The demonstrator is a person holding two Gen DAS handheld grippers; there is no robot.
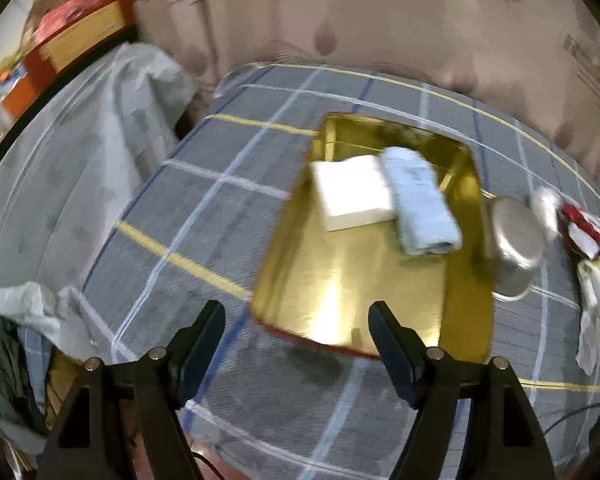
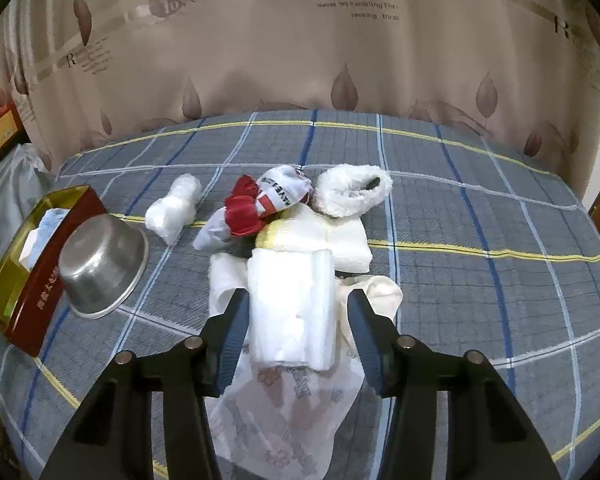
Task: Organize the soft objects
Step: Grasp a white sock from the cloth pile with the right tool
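Observation:
My right gripper (image 2: 298, 320) points down at a pile of soft things on the plaid bed, its jaws standing on either side of a white rolled towel (image 2: 292, 304). The left pad is at the roll's edge and a gap shows on the right, so it is open. Behind the roll lie a folded white cloth (image 2: 344, 244), a red-and-white bundle (image 2: 260, 204), a fluffy white piece (image 2: 352, 192) and a plastic-wrapped roll (image 2: 176, 208). My left gripper (image 1: 296, 312) is open and empty over the near rim of a gold-lined box (image 1: 340, 304) holding a white block (image 1: 352, 192) and a pale blue rolled towel (image 1: 420, 200).
An upturned steel bowl (image 2: 100, 260) sits between the box (image 2: 40, 292) and the pile; it shows in the left wrist view as the bowl (image 1: 516, 240) right of the box. A thin plastic bag (image 2: 284, 412) lies under the roll. A curtain hangs behind the bed.

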